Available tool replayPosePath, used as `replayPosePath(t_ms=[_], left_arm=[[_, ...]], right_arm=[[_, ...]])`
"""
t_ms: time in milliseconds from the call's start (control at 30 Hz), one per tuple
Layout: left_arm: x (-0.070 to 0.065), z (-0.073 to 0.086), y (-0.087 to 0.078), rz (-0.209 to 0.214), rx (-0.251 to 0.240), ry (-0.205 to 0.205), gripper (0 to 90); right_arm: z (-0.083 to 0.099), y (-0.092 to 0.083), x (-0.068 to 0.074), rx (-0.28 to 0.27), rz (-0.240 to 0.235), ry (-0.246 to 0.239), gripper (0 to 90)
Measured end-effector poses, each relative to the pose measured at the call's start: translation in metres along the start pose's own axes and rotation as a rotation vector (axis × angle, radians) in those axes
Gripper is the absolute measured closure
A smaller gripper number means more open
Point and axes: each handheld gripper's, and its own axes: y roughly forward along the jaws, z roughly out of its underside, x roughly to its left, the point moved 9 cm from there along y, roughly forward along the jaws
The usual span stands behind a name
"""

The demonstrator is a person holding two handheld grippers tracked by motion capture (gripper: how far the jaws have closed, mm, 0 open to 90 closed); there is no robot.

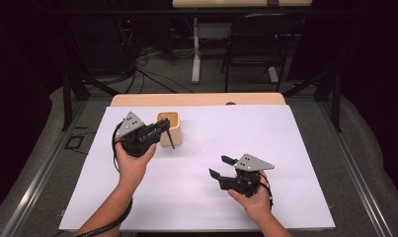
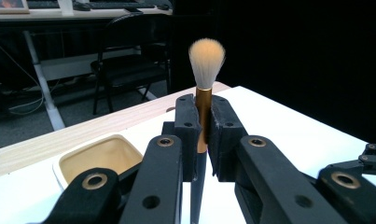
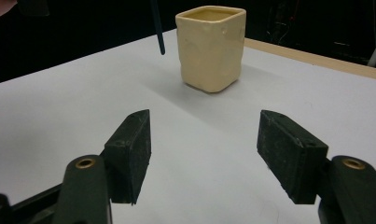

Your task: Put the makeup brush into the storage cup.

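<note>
Our left tool (image 2: 203, 140) grips the brush (image 2: 205, 70) upright, just beside the cream cup (image 1: 169, 127); our right tool (image 3: 204, 154) gapes empty. Cup ahead, brush likely not yet in.

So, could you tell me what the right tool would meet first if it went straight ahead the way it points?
Probably the cream, square-sided ceramic cup: it stands ahead of the open right tool on bare white table, slightly left of centre; depth is uncertain.
</note>
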Motion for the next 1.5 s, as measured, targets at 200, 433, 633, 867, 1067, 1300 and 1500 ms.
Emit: replayPosePath(t_ms=[200,433,633,867,1067,1300,1500], left_arm=[[0.003,-0.003,0.0,-0.004,-0.002,0.006,83.0],[0.006,-0.005,-0.001,-0.017,-0.005,0.003,83.0],[0.009,-0.008,-0.001,-0.022,-0.008,0.008,83.0],[0.013,-0.011,-0.002,-0.033,-0.008,0.01,83.0],[0.016,-0.013,-0.002,-0.043,-0.013,0.006,83.0],[0.021,-0.018,-0.002,-0.051,-0.015,0.011,83.0],[0.025,-0.022,-0.002,-0.061,-0.018,0.006,83.0]], right_arm=[[-0.001,0.0,0.0,-0.007,-0.001,0.0,35.2],[-0.001,0.0,0.0,-0.009,0.001,-0.001,35.2],[-0.001,0.0,0.0,-0.007,0.002,0.0,35.2],[0.0,0.0,-0.001,-0.006,0.002,0.001,35.2],[0.0,0.0,0.0,-0.005,0.002,0.002,35.2],[0.0,0.0,0.0,0.001,0.002,0.0,35.2],[0.0,0.0,0.0,-0.006,0.001,0.003,35.2]])
